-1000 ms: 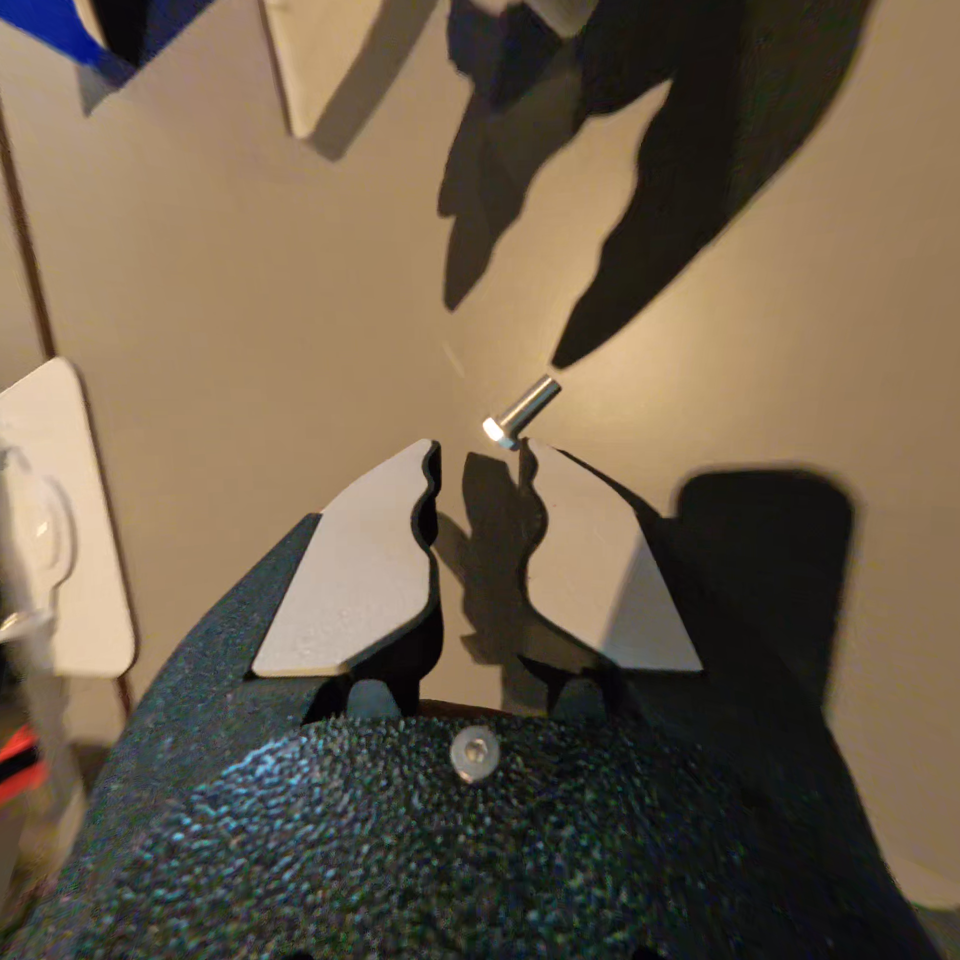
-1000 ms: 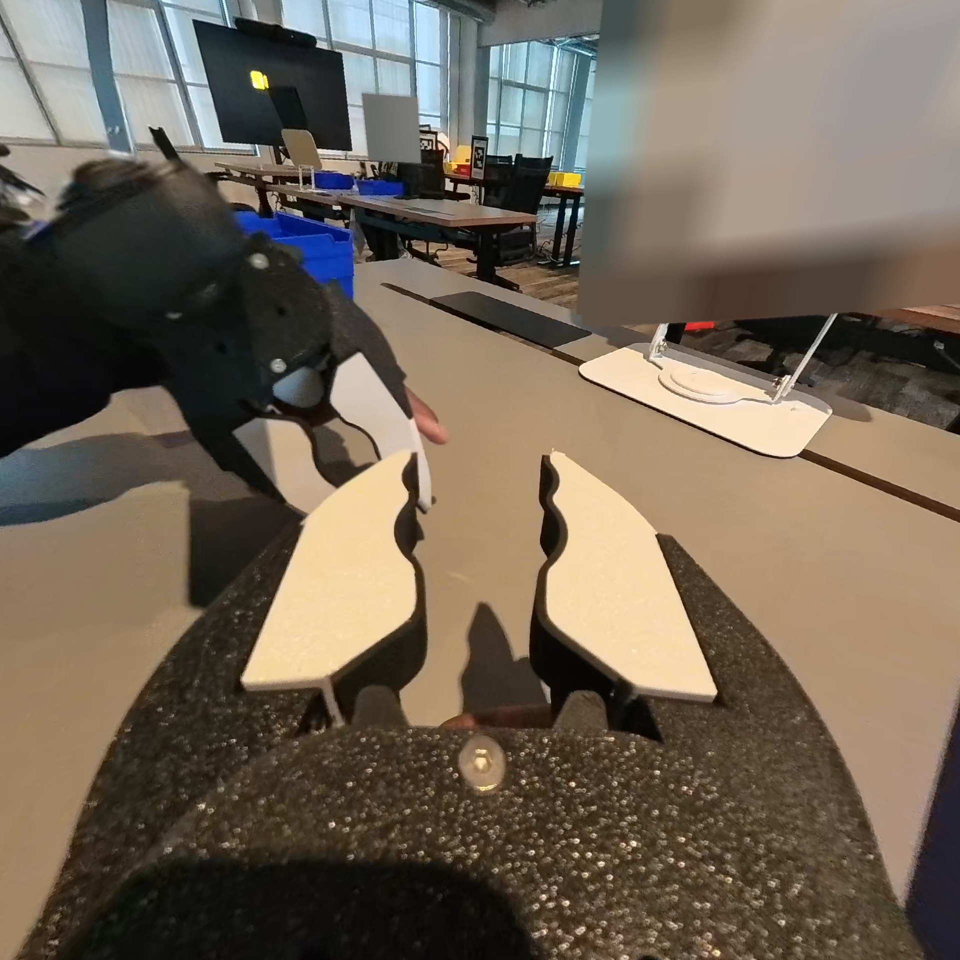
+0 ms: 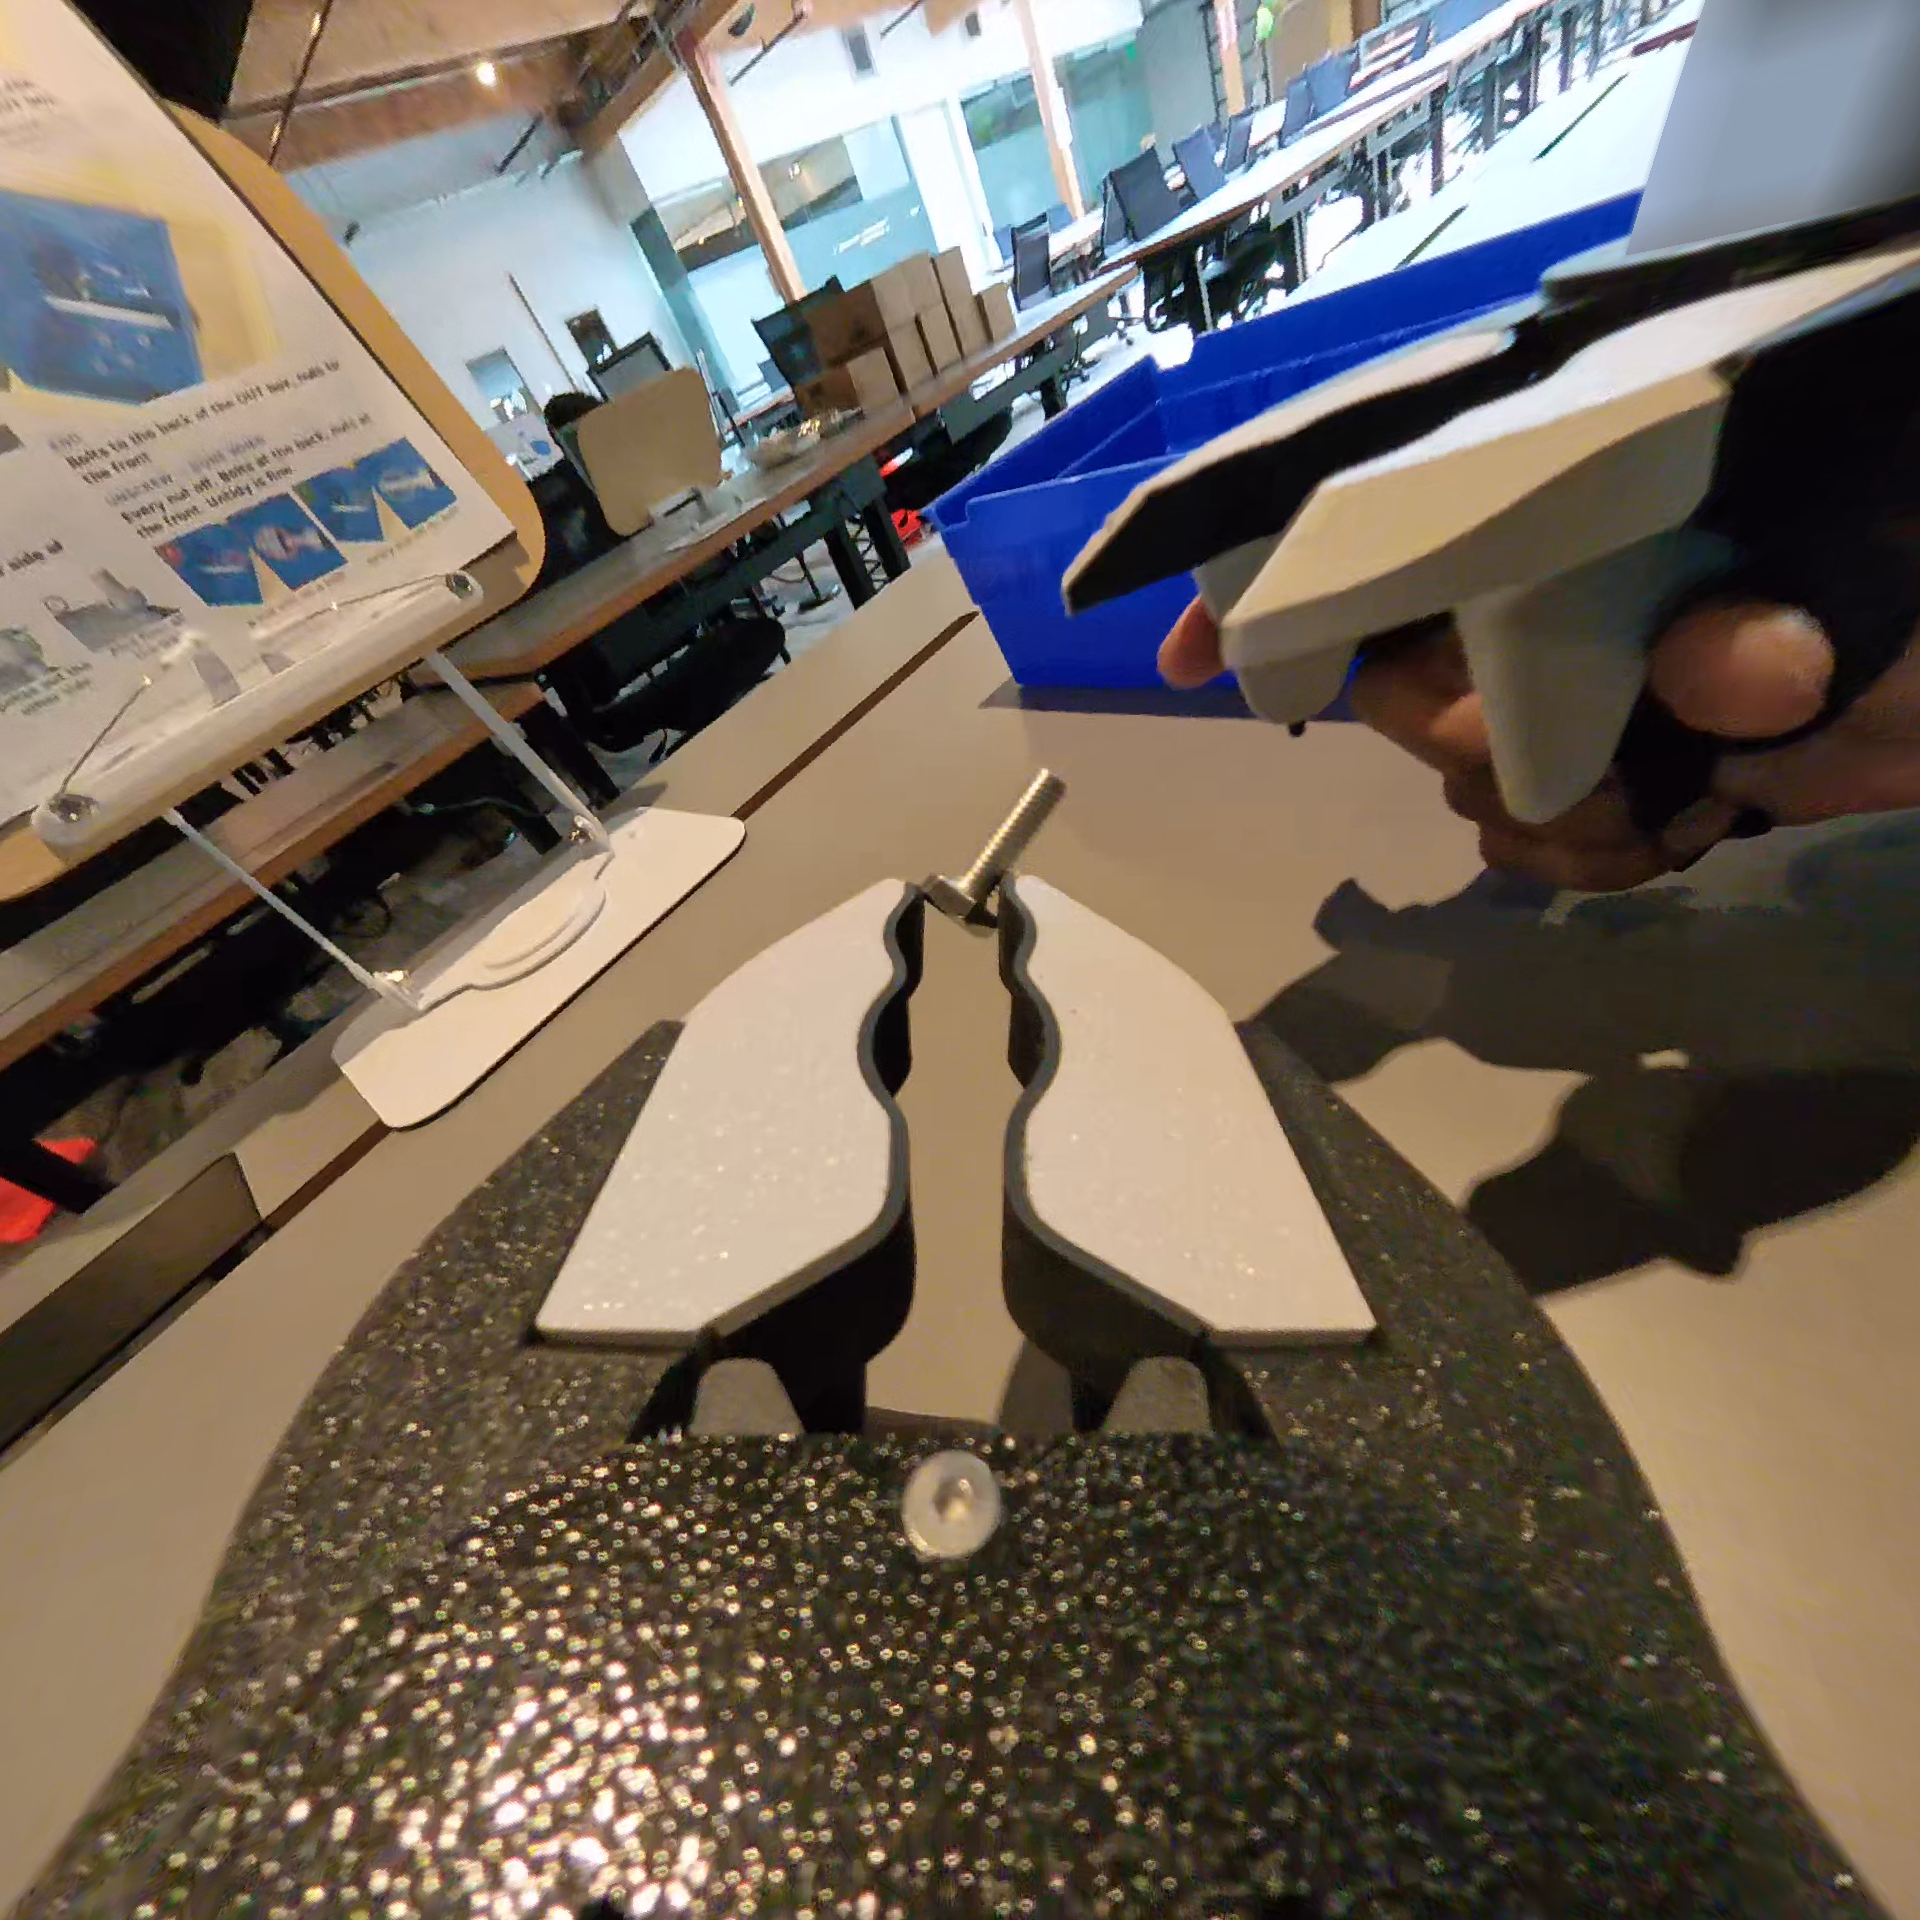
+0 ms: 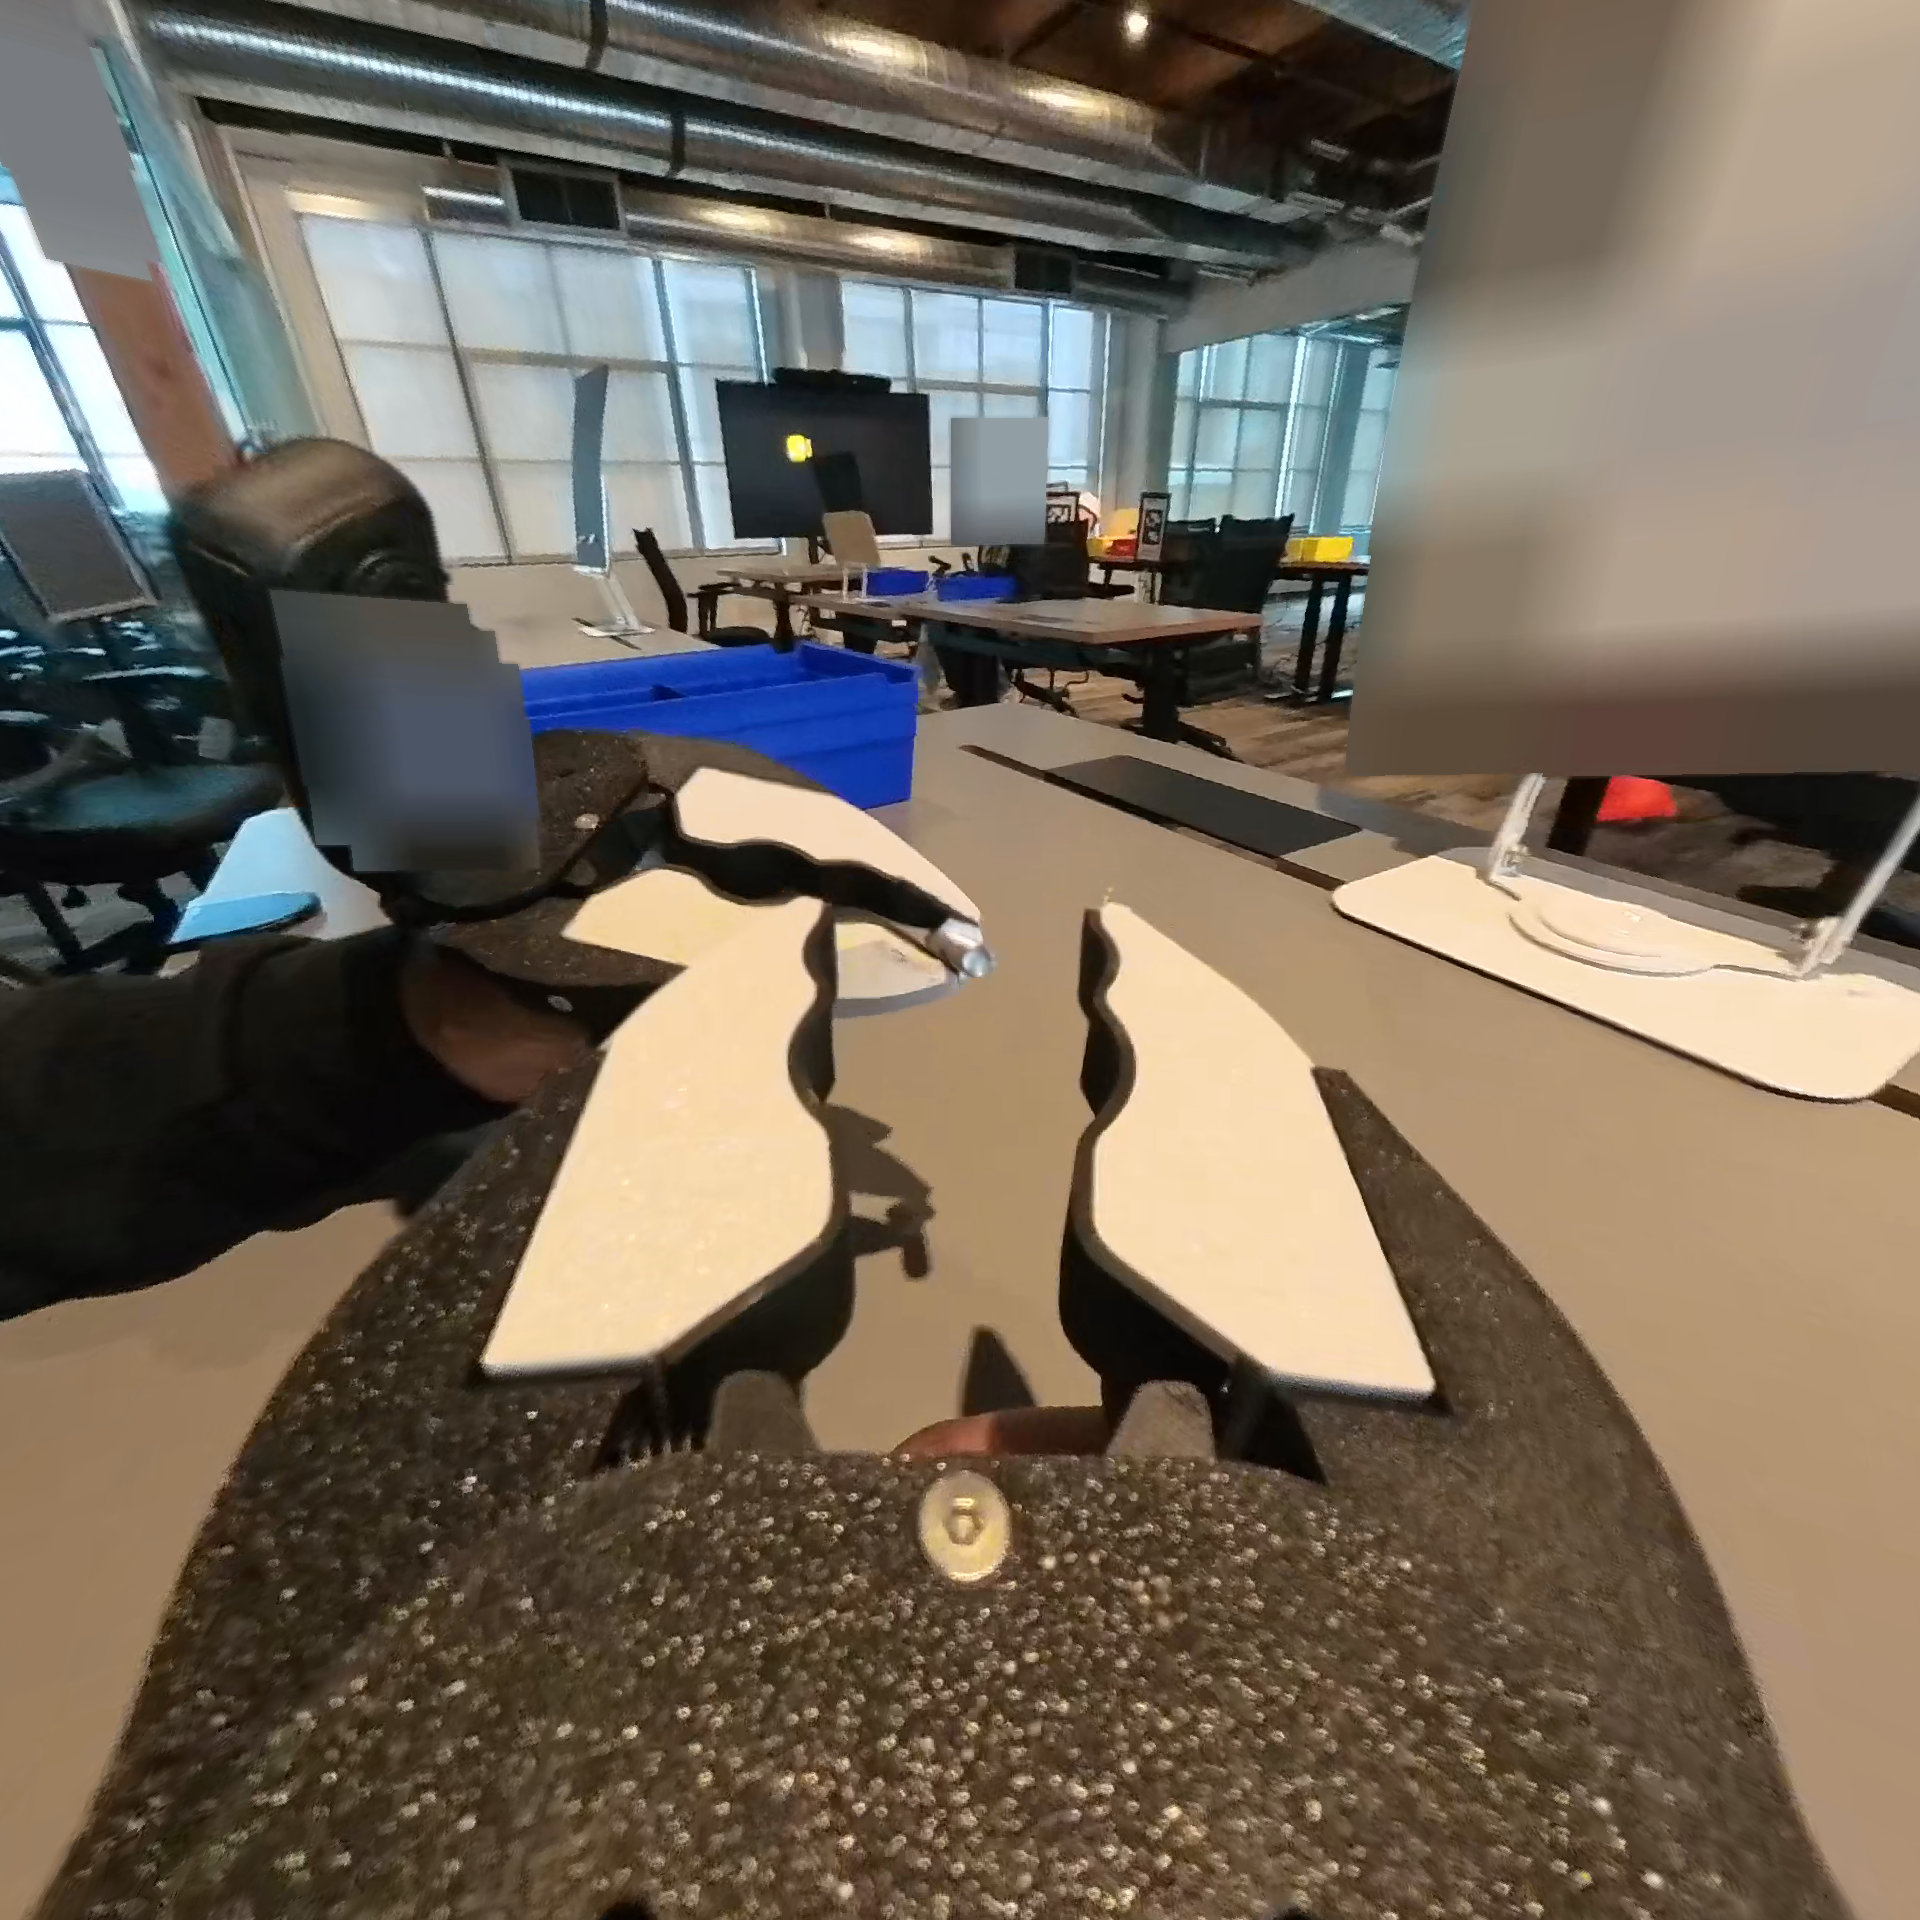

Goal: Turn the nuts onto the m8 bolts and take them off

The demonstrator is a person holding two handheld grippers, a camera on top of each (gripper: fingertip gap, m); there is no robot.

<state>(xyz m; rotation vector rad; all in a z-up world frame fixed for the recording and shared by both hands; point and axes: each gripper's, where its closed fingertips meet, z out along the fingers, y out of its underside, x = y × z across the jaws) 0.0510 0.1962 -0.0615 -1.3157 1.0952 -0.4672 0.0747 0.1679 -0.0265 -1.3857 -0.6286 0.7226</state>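
Presently: grey surface (image 3: pixel 1091 748), broad bare stretch ahead; blue bin (image 3: pixel 1049 520) at its far edge. Right claw (image 4: pixel 956 935) gaping, holding nothing. Left claw (image 3: pixel 961 902) clamped on the bolt (image 3: pixel 1003 852) head, shank angled upward.

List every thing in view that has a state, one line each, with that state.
left gripper: shut on the bolt, held above the table.
bolt: pinched by its head at the fingertips, threaded shank pointing up and away, no nut on it.
right gripper: open, nothing between its fingers.
blue bins: on the table, open-topped; contents not visible.
sign stand: upright on its white base.
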